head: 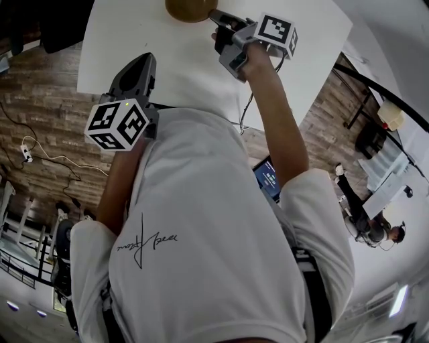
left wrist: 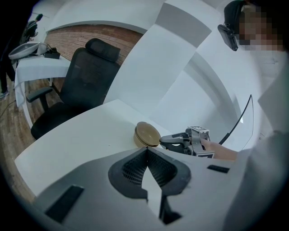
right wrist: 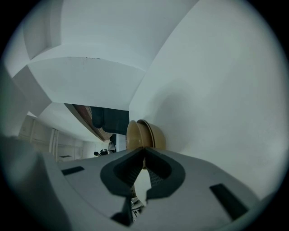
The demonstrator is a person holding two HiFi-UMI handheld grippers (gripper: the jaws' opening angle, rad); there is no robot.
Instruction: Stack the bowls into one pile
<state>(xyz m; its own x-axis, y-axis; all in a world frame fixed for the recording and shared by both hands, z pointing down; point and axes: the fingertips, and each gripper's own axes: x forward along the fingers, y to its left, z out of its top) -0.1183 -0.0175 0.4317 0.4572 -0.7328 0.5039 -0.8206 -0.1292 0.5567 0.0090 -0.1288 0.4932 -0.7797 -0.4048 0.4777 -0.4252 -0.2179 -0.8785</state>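
The left tool is held close to the chest, elbow bent, jaws together with nothing between them. The right arm stretches forward; the right tool has its jaws together too.

Person in a white short-sleeved T-shirt bearing a black handwritten-style mark. Left gripper and right gripper: grey bodies, dark ribbed pads, white cubes with black square markers; thin dark cable.

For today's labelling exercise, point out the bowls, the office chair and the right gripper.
Bowls (left wrist: 146,134), left gripper view, middle of the pile.
Office chair (left wrist: 86,76), left gripper view, on its backrest.
Right gripper (head: 214,17), head view, between its fingertips.
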